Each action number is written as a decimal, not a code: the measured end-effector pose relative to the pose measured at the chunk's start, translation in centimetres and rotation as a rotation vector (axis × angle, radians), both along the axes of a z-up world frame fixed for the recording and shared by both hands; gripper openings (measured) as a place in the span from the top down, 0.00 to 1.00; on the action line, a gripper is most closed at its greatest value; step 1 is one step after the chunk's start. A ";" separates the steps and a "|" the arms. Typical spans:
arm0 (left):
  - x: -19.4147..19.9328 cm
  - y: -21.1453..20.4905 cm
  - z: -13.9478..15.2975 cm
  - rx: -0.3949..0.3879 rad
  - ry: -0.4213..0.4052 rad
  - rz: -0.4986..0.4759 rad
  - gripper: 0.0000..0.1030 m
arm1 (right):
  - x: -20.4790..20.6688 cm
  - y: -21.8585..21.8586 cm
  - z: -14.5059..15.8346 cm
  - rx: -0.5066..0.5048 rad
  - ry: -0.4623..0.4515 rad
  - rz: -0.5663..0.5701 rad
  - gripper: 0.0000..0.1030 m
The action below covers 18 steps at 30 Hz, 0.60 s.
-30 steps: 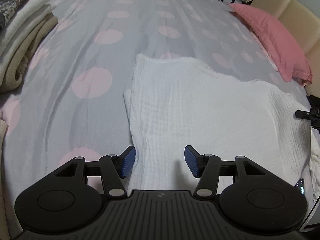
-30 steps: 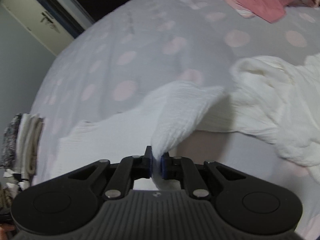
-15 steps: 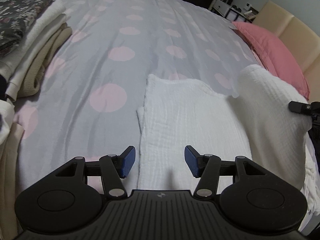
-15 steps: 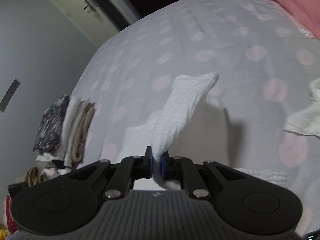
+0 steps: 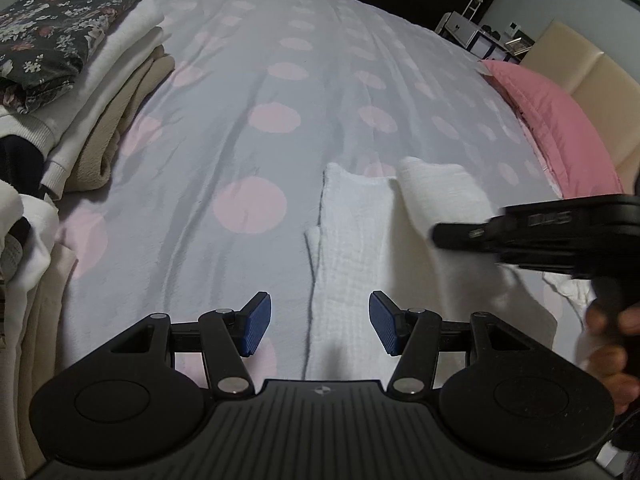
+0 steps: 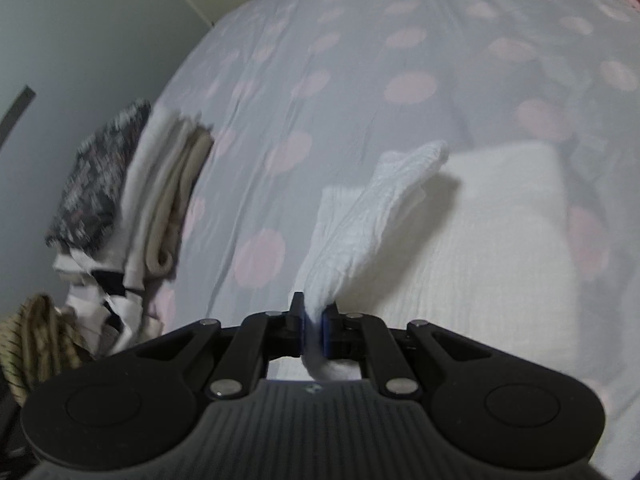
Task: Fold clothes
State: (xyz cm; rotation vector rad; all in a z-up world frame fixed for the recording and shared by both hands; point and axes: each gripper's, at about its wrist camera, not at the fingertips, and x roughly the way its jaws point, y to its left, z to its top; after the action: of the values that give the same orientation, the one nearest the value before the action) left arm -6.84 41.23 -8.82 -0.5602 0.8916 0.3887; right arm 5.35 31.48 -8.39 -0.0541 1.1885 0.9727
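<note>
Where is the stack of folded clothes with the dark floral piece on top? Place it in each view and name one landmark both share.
Left wrist: stack of folded clothes fills the upper left corner, on the bed's edge.
Right wrist: the same stack sits at middle left, blurred.
Shared landmark: the white garment on the grey dotted bedspread.

Dim, cool indoor light is falling evenly across the bedspread (image 5: 248, 92), leaving the far background nearly black. Fisheye distortion is bowing the mattress into a dome and darkening the corners in both views. In the left wrist view, focus is holding sharp on the left gripper (image 5: 319, 323), while the right gripper (image 5: 552, 232) and the hand (image 5: 612, 344) are smearing with motion blur. The right wrist view is blurring throughout, most strongly over the stacked clothes (image 6: 132, 196); the lifted white cloth (image 6: 384, 208) is casting a soft shadow rightward.
</note>
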 end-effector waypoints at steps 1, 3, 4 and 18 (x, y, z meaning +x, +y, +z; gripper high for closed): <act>0.0 0.0 -0.1 0.003 0.006 0.000 0.49 | -0.1 0.4 -0.6 -0.015 0.001 0.000 0.91; 0.0 0.1 -0.3 0.003 0.014 0.001 0.49 | -0.3 1.2 -1.6 -0.041 0.002 0.006 0.90; 0.0 0.1 -0.3 0.002 0.014 0.000 0.49 | -0.4 1.4 -1.9 -0.052 0.001 0.013 0.89; -0.7 -0.2 0.4 0.014 -0.002 -0.001 0.49 | -1.5 -2.7 3.7 0.017 -0.129 0.070 0.59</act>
State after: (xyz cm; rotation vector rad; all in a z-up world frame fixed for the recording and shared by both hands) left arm -7.50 41.06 -8.40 -0.5468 0.8866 0.3928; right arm 3.86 28.80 -4.65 -0.1441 1.0654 1.0255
